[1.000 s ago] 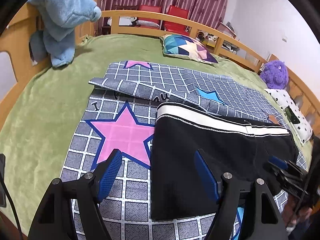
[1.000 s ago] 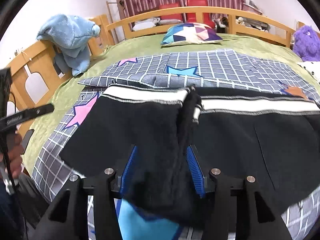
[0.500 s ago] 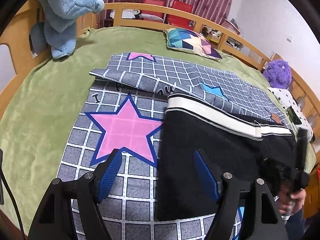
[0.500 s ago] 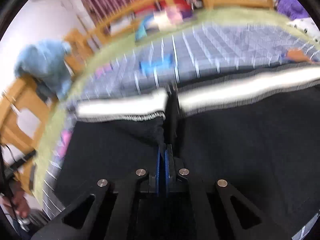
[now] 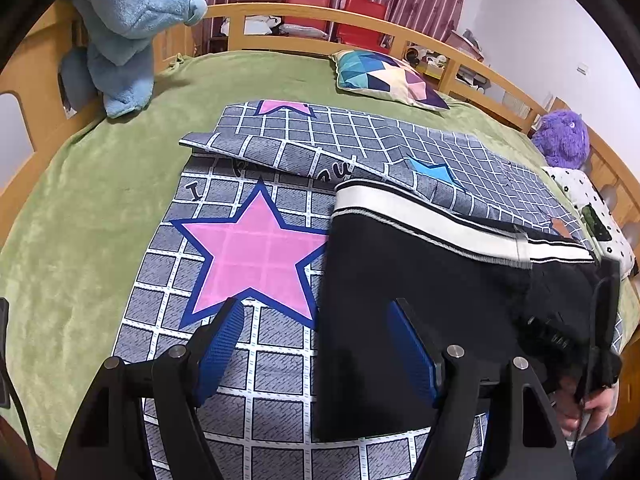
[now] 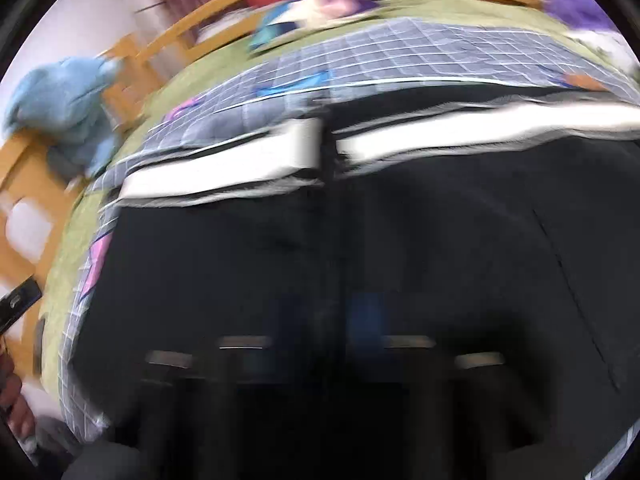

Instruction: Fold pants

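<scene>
Black pants [image 5: 420, 272] with a white stripe along the far edge lie on a grey checked quilt [image 5: 256, 320]. My left gripper [image 5: 316, 352] is open and empty, hovering over the pants' left edge, one finger over the quilt and one over the black cloth. In the blurred right wrist view the pants [image 6: 280, 260] fill the frame. My right gripper [image 6: 332, 320] sits at the bunched middle of the pants; its blue pads [image 6: 366, 320] look a little apart, and the blur hides whether they grip the cloth. The right gripper also shows in the left wrist view [image 5: 560, 340].
A green blanket [image 5: 100, 208] covers the bed inside a wooden rail [image 5: 280, 10]. A blue plush toy [image 5: 124, 20] hangs at the back left. A patterned pillow [image 5: 388, 80] and a purple plush [image 5: 562, 138] lie at the back right.
My right gripper closed on the bunched middle of the pants half a second ago; now it is moving fast and blurred, pads seemingly apart. My left gripper drifted slightly and stays open.
</scene>
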{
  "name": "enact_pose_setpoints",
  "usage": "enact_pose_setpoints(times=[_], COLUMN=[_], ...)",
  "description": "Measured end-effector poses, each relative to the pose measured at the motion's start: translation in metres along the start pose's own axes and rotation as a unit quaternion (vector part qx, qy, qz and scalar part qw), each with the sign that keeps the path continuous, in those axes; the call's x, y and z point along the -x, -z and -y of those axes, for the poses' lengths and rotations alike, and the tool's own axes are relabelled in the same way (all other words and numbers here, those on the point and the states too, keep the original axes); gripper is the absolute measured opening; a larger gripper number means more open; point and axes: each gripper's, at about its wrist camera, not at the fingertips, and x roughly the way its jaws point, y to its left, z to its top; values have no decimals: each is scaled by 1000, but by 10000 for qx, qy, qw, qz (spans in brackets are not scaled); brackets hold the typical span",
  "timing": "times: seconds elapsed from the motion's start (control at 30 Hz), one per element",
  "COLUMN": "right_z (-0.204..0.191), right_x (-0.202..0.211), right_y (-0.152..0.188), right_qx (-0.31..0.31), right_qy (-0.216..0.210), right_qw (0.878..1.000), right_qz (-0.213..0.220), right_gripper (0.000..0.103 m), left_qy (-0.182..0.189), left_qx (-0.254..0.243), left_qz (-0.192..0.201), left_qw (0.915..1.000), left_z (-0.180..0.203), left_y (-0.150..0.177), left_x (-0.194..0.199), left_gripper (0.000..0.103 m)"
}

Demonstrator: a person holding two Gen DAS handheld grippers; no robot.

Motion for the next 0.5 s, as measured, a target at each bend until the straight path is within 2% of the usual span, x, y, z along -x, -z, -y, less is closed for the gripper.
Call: enact_pose_setpoints(times=[0.03,0.07,0.13,0.2,0.23,0.27,0.3,0.33,0.4,0.43,0.5], right_z=[0,5,17,21,21,22,20,19,13,5,-9], right_x=[8,23,42,40,30,20,10,10,29,45,70], right_y=[-2,-5,-11,-12,-10,-7,-6,-6,-5,-3,6], right_qx=[-28,-172,-405,-427,-377,-330,-269,-211,-110,80,423], right_qy=[-21,-238,-570,-291,68,269,392,426,527,560,461], right_qw=[9997,9982,9946,9959,9977,9986,9989,9989,9982,9970,9943], right_qz=[232,521,768,737,554,320,60,29,263,520,862], right_gripper=[14,13,13,15,17,27,28,29,29,30,39], left_qy=[23,61,242,442,492,527,552,571,578,575,443], left_qx=[-9,-11,-9,-38,-81,-136,-187,-255,-423,-502,-682], left_qz=[18,33,17,-3,-22,-42,-41,-18,33,45,-17], left_qw=[10000,10000,9997,9990,9988,9985,9983,9980,9974,9971,9967], left_z=[1,1,4,10,15,20,24,30,41,45,55], left_y=[1,1,3,6,7,9,12,14,20,23,33], left_x=[0,0,-1,-3,-4,-6,-8,-8,-7,-7,-11], left_gripper=[73,73,73,73,73,73,73,73,73,73,73])
